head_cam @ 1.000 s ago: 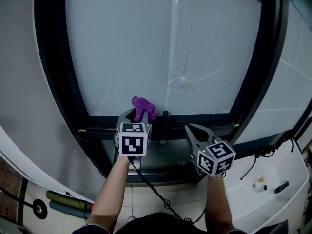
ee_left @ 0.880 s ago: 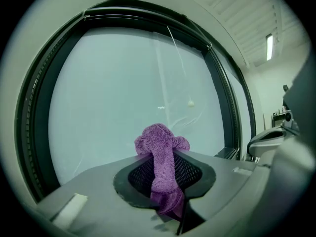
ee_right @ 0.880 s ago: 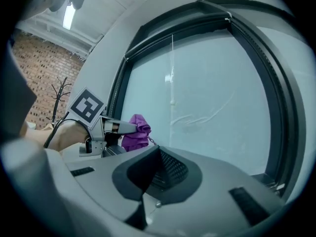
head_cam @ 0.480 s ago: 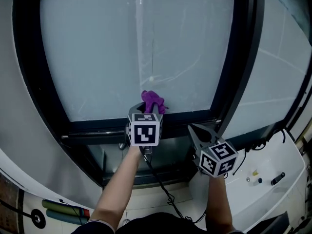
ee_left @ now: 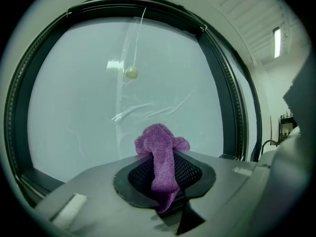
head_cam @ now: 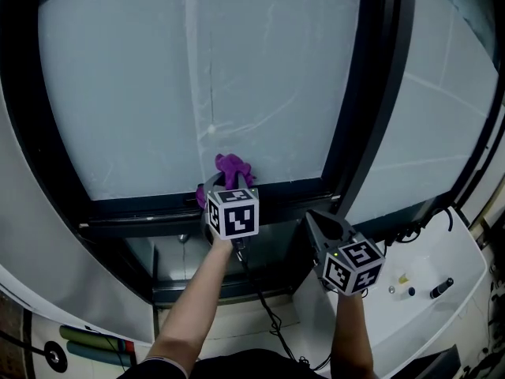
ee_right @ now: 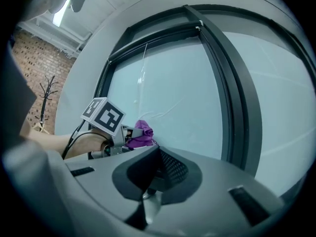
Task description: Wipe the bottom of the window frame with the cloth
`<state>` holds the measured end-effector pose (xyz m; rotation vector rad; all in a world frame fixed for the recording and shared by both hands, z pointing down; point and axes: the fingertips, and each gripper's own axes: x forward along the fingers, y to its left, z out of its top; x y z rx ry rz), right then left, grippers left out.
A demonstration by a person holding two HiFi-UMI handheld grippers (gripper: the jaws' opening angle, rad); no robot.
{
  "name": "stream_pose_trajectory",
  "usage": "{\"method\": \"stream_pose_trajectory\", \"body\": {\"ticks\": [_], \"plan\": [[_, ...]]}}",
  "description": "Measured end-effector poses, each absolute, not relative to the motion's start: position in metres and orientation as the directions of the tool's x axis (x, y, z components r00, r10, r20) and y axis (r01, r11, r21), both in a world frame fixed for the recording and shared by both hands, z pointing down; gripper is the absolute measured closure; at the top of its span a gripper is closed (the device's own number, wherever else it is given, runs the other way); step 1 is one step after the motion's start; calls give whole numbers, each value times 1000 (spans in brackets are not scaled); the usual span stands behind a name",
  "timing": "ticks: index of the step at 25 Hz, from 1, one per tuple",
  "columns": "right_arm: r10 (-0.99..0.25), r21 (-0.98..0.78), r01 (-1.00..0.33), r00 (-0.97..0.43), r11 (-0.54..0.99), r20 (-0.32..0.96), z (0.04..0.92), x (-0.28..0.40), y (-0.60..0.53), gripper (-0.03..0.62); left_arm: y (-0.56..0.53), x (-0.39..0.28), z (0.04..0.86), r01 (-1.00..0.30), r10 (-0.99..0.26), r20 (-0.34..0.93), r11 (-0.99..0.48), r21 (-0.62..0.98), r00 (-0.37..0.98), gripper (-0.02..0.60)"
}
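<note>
The left tongs (ee_left: pixel 165 184) are clamped on the purple cloth (ee_left: pixel 160 154), and its bunched end sticks out past their tips. In the head view the cloth sits at the foot of the glass (head_cam: pixel 158 93), right over the bottom rail of the dark window frame (head_cam: pixel 134 209) and left of the upright bar (head_cam: pixel 359 117). Whether it presses on the rail cannot be told. The right tongs (head_cam: pixel 317 221) hang lower, apart from the rail, jaws closed on nothing.
</note>
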<state>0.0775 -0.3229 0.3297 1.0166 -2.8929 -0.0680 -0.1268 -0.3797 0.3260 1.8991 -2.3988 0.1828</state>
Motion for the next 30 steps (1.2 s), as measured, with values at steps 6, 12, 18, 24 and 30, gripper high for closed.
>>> {"method": "stream_pose_trajectory", "body": {"ticks": [6, 12, 18, 24, 30], "plan": [[-616, 48, -614, -784, 788, 74, 342, 86, -333, 579, -393, -132, 355, -955, -941, 168, 293, -37, -295, 488], [-614, 30, -615, -784, 788, 88, 351, 92, -339, 579, -400, -143, 391, -940, -913, 225, 338, -46, -340, 488], [-609, 7, -611, -787, 791, 102, 361, 93, -343, 579, -409, -139, 415, -953, -912, 284, 303, -21, -296, 489], [-617, 3, -621, -779, 784, 111, 365, 100, -350, 579, -418, -131, 421, -958, -909, 308, 285, -29, -280, 491], [-632, -4, -636, -768, 772, 108, 367, 112, -357, 579, -432, -112, 423, -968, -911, 329, 248, -42, -248, 492]]}}
